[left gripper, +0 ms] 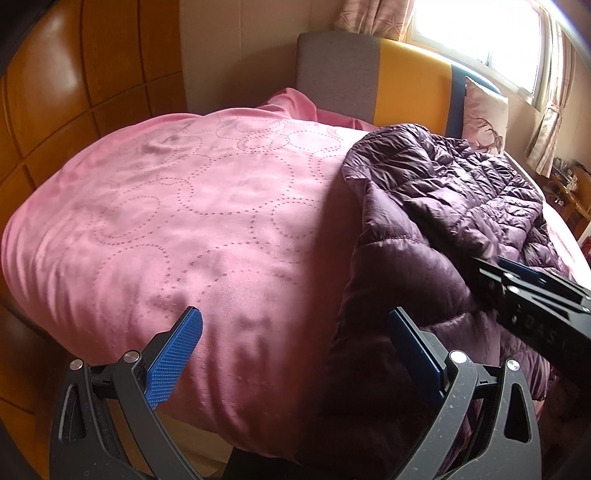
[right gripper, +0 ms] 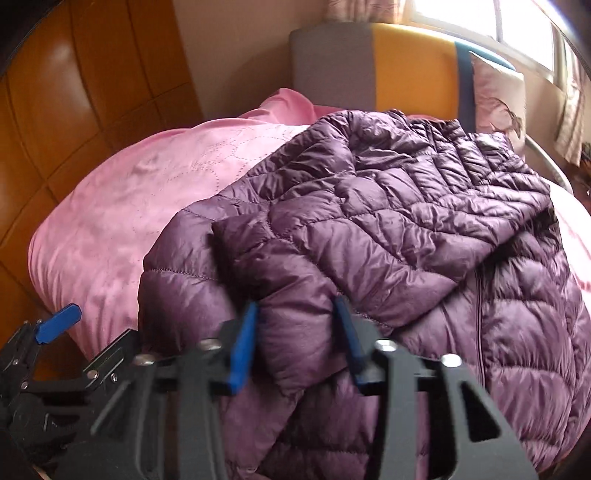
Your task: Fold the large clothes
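Note:
A dark purple quilted puffer jacket [right gripper: 388, 229] lies spread on a pink bedspread [right gripper: 122, 221], partly folded over itself, its lower part hanging over the near bed edge. My right gripper [right gripper: 295, 317] has a fold of the jacket's near hem between its blue pads, jaws narrowed around it. My left gripper [left gripper: 295, 328] is wide open and empty, hovering over the bedspread [left gripper: 177, 221] at the jacket's [left gripper: 443, 206] left edge. The right gripper's black body [left gripper: 528, 299] shows in the left wrist view, and the left gripper's blue fingertip [right gripper: 59, 325] in the right wrist view.
A grey, yellow and blue headboard [left gripper: 388, 74] stands behind the bed with a pale pillow [left gripper: 484, 114] against it. Wooden wardrobe panels [left gripper: 74, 92] run along the left. A bright window with curtains [left gripper: 480, 29] is at the back right.

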Motion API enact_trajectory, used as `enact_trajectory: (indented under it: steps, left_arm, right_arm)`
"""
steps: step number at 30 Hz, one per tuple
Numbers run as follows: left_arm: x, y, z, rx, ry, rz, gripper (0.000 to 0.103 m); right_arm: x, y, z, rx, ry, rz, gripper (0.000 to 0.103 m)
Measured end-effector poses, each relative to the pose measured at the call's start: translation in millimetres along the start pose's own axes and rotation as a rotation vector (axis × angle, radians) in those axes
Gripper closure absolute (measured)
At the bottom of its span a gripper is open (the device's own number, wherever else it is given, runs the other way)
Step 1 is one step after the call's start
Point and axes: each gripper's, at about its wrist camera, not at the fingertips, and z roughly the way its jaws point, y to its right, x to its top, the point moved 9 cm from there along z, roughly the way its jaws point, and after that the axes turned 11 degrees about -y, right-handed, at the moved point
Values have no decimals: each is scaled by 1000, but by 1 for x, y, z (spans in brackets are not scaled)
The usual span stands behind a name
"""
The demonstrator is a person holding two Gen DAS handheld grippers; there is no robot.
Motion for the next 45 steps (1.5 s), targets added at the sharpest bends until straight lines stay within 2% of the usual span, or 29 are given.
enact_trajectory:
  steps: [1, 2, 5, 10, 14, 19, 20, 21, 22, 23, 25, 26, 27, 28, 29, 30, 31, 32, 33, 35, 37, 42, 43, 44, 45]
  left_arm:
    - [0, 2, 0, -11, -2, 6, 4]
    - [-1, 5, 0, -14, -1, 11, 4]
    - [-2, 13, 0, -39, -2, 32, 4]
    - [-3, 28, -1, -58, 6, 78, 4]
    - [-5, 40, 4, -136, -37, 89, 4]
    - [-8, 54, 6, -182, -63, 125, 5]
    - [-9, 57, 7, -193, -69, 136, 8]
    - [-11, 62, 9, -212, -82, 152, 23]
    - [-13, 65, 11, -225, -96, 161, 32]
    - [-15, 69, 14, -242, -118, 165, 35]
    - [-15, 75, 14, -283, -130, 180, 55]
    - [-15, 76, 13, -294, -129, 187, 59]
    - [-13, 77, 11, -301, -125, 200, 68]
    - [-12, 77, 8, -308, -119, 208, 76]
    - [-7, 74, 4, -319, -109, 207, 78]
    - [-3, 71, 2, -326, -105, 202, 81]
    - [2, 65, 0, -325, -99, 194, 83]
    - [10, 55, -1, -309, -88, 175, 84]
    - [17, 44, -1, -286, -77, 154, 84]
    - [34, 18, 1, -231, -58, 104, 87]
    - [49, -9, 4, -177, -41, 49, 91]
    - [91, -80, 22, 3, -13, -70, 91]
    - [98, -90, 29, 36, -18, -80, 91]
    - [103, -99, 34, 68, -20, -87, 91]
    - [110, -109, 41, 123, -18, -103, 91]
  right_arm:
    - [-1, 0, -4, -1, 7, -7, 85]
    - [1, 2, -7, -2, 14, -10, 88]
    - [5, 18, -23, 2, 48, 17, 89]
    - [11, 75, -65, -58, 150, 137, 90]
    - [7, 157, -99, -152, 214, 315, 90]
    - [-25, 287, -135, -249, 251, 609, 92]
    - [-31, 303, -140, -263, 255, 644, 100]
    - [-39, 327, -146, -287, 257, 696, 103]
    - [-45, 345, -150, -304, 258, 736, 103]
    - [-52, 365, -153, -321, 258, 779, 103]
    - [-64, 402, -157, -368, 243, 848, 103]
    - [-71, 420, -157, -387, 227, 885, 103]
    - [-75, 428, -157, -382, 223, 904, 103]
    - [-76, 432, -159, -372, 226, 912, 99]
    - [-74, 433, -162, -361, 236, 905, 92]
    - [-67, 431, -163, -358, 245, 881, 83]
    - [-63, 426, -162, -349, 246, 857, 57]
    - [-56, 418, -159, -326, 248, 823, 49]
    - [-54, 404, -154, -313, 247, 799, 48]
    - [-39, 378, -136, -248, 225, 730, 34]
    - [-34, 348, -113, -196, 204, 682, 28]
    - [-28, 305, -56, -146, 94, 566, 24]
    - [-28, 301, -46, -145, 68, 550, 31]
    - [-28, 298, -35, -149, 37, 534, 57]
    - [-27, 294, -25, -172, 2, 508, 71]
